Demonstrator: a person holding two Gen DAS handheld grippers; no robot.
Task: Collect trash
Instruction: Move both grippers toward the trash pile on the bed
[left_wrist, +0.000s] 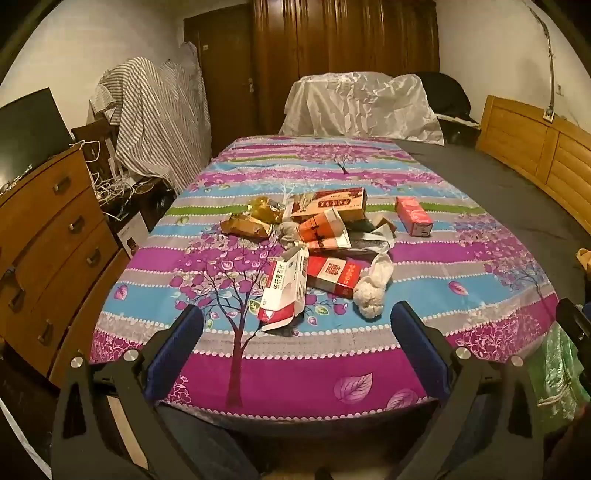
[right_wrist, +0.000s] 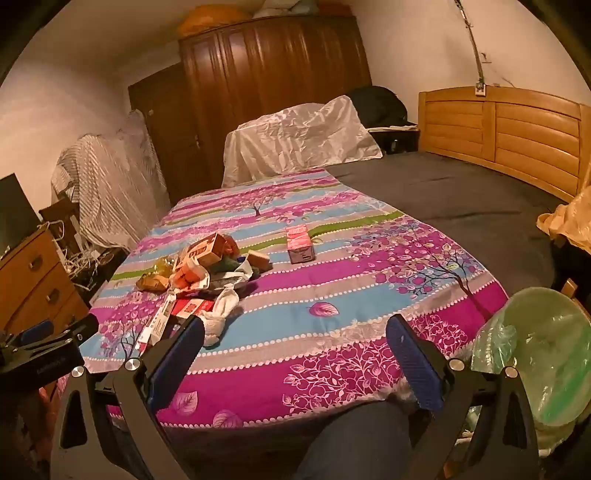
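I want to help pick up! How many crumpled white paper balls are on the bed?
2. One crumpled white paper ball sits at the pile's near edge, and another crumpled white paper wad lies touching it just behind, beside the flat red box. More may hide under the boxes.

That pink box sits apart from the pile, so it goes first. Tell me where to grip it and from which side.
Grip the pink box across its two long sides near the middle, coming down from above with the right gripper, which is open. It lies flat on the bedspread, clear of the pile.
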